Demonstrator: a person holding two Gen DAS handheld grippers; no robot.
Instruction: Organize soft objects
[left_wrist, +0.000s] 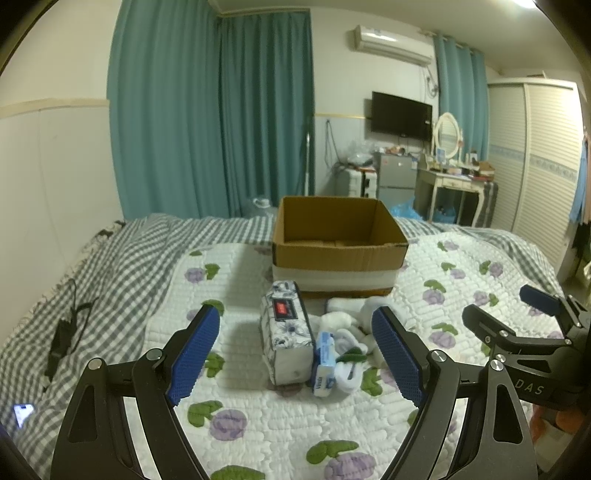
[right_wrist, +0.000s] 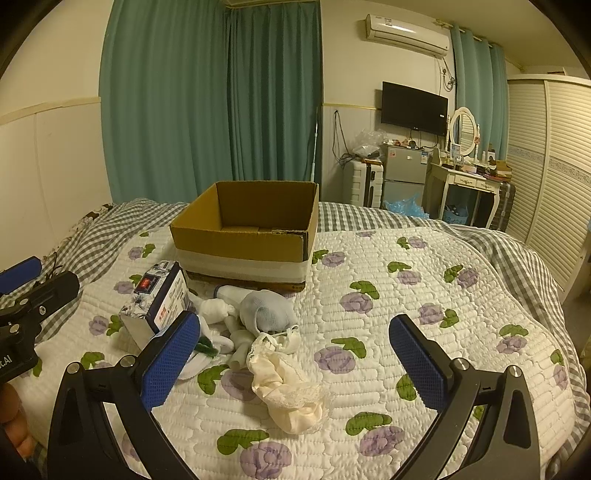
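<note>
Socks (right_wrist: 221, 314) ahead of open left hand-held gripper (left_wrist: 295, 354), untouched

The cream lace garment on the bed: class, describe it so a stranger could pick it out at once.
Find the open cardboard box on the floral quilt. A heap of soft things lies before it; the cream lace garment is the crumpled piece nearest the camera, yellower than the white socks.

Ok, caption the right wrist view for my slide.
Right gripper, fingers open, above cream lace cloth and white socks heaped before an open cardboard box on the floral quilt.
</note>
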